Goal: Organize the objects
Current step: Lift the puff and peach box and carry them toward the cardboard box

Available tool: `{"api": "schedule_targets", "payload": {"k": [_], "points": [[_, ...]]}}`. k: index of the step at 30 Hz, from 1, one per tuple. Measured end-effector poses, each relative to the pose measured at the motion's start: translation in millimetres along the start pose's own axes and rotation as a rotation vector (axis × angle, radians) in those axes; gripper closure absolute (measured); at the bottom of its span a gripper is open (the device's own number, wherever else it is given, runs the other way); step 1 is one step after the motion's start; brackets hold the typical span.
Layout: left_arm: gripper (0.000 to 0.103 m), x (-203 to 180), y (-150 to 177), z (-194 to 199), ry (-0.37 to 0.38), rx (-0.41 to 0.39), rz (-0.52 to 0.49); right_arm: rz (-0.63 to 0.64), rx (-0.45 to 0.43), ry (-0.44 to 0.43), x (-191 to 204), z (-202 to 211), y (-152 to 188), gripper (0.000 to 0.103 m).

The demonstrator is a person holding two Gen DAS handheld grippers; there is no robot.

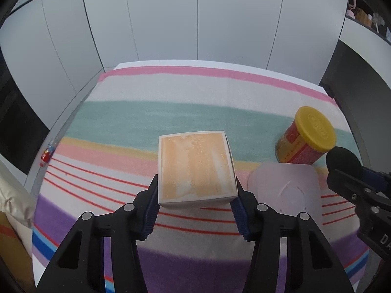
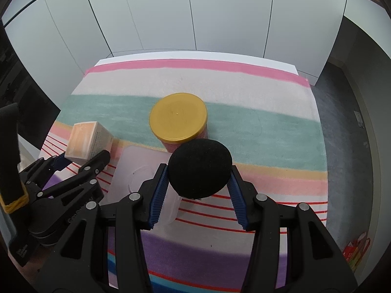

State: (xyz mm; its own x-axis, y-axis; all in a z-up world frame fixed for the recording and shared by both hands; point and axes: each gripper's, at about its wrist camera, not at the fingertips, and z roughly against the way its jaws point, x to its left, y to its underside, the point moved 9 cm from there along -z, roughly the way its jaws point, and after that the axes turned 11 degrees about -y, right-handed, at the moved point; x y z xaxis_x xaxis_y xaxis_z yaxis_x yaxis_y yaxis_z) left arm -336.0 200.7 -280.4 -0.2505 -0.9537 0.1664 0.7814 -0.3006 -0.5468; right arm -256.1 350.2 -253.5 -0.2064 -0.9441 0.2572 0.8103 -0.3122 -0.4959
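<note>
A small white box with a pale orange top (image 1: pixel 196 168) sits on the striped cloth, and my left gripper (image 1: pixel 195 193) is shut on it, blue pads against both sides. The same box (image 2: pixel 84 139) and left gripper (image 2: pixel 81 156) show at the left of the right wrist view. My right gripper (image 2: pixel 199 178) is shut on a black round fuzzy object (image 2: pixel 200 168), also visible with the right gripper (image 1: pixel 354 183) at the right edge of the left wrist view. A red can with a yellow lid (image 2: pixel 178 116) (image 1: pixel 315 129) stands upright just beyond it.
A translucent plastic container (image 1: pixel 283 185) (image 2: pixel 136 168) lies between the two grippers. The striped cloth (image 1: pixel 171 112) covers the table in front of white cabinet doors. A small red object (image 1: pixel 46 155) lies at the table's left edge. A red bag (image 2: pixel 356 251) sits on the floor.
</note>
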Motion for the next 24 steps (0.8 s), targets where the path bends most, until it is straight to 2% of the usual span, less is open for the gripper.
{"api": "schedule_targets", "payload": {"k": [8,14,24], "points": [[0.049,16,-8,44,0.007,-0.015,0.009,0.009,0.027,0.005,10,13,3,0.052],[0.049,26,-17,85,-0.007,-0.061,0.008,-0.013,0.058,-0.012,20,29,11,0.052],[0.049,49,-7,160,-0.027,-0.101,0.054,0.051,0.042,-0.07,54,94,25,0.052]]}}
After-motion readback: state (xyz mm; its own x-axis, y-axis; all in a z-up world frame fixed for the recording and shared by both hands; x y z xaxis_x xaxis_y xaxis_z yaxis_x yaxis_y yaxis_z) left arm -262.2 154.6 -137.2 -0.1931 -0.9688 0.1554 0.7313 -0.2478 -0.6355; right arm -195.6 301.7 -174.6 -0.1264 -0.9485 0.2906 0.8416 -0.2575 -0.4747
